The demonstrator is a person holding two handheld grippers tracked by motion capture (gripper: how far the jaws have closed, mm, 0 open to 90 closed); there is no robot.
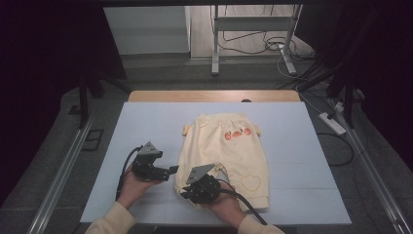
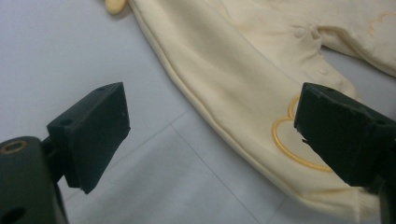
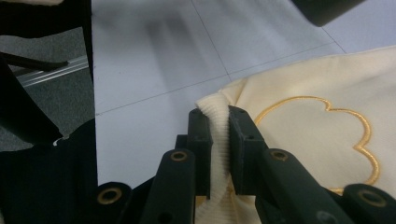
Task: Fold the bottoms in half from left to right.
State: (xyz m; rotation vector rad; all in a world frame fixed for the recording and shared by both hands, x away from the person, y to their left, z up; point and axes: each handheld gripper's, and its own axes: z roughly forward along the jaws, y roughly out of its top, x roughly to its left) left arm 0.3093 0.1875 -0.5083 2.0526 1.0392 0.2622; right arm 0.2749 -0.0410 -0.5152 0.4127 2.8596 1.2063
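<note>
Cream baby pants [image 1: 229,146] with an orange motif near the waist and a stitched cloud outline on one leg lie flat on the pale blue mat [image 1: 146,122]. My right gripper [image 1: 189,195] is at the near end of the left leg. In the right gripper view it [image 3: 219,119] is shut on the ribbed cuff [image 3: 212,105], beside the cloud outline [image 3: 327,135]. My left gripper [image 1: 173,170] hovers just left of that leg, open. In the left gripper view its jaws [image 2: 215,112] stand wide apart above the leg's edge [image 2: 243,60], with nothing pinched.
The mat covers a wooden table [image 1: 214,95]. A metal stand [image 1: 214,48] and cables are on the floor behind. A power strip [image 1: 333,123] lies on the floor to the right. Metal rails [image 1: 63,165] run along both sides.
</note>
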